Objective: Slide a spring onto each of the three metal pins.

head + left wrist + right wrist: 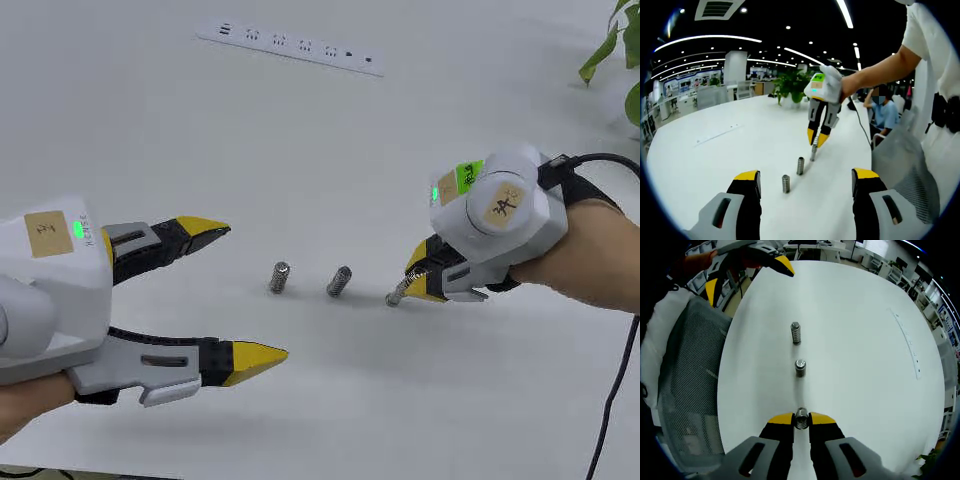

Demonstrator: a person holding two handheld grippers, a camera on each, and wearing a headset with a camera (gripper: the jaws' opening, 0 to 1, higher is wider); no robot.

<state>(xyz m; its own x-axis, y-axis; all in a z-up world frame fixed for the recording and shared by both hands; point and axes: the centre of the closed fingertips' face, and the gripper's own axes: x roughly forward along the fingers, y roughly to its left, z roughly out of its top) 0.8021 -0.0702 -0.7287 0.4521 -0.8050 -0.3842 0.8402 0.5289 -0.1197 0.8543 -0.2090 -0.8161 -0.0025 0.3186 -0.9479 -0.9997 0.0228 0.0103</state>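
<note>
Three short metal pins stand in a row on the white table [300,150]. The left pin [279,277] and the middle pin [339,281] each wear a spring. My right gripper [420,278] is shut on the spring [400,292] around the third pin, which leans in the head view. In the right gripper view, the spring [801,418] sits between the yellow fingertips [782,418], with the other two pins [800,367] [796,333] beyond. My left gripper [235,295] is open, holds nothing, and hovers left of the row. The left gripper view shows the pins [785,183] [800,165] and the right gripper [817,139].
A white power strip [290,45] lies at the far side of the table. Green plant leaves [620,50] reach in at the far right. A cable [615,400] trails from the right gripper. A mesh chair [690,390] stands beside the table's edge.
</note>
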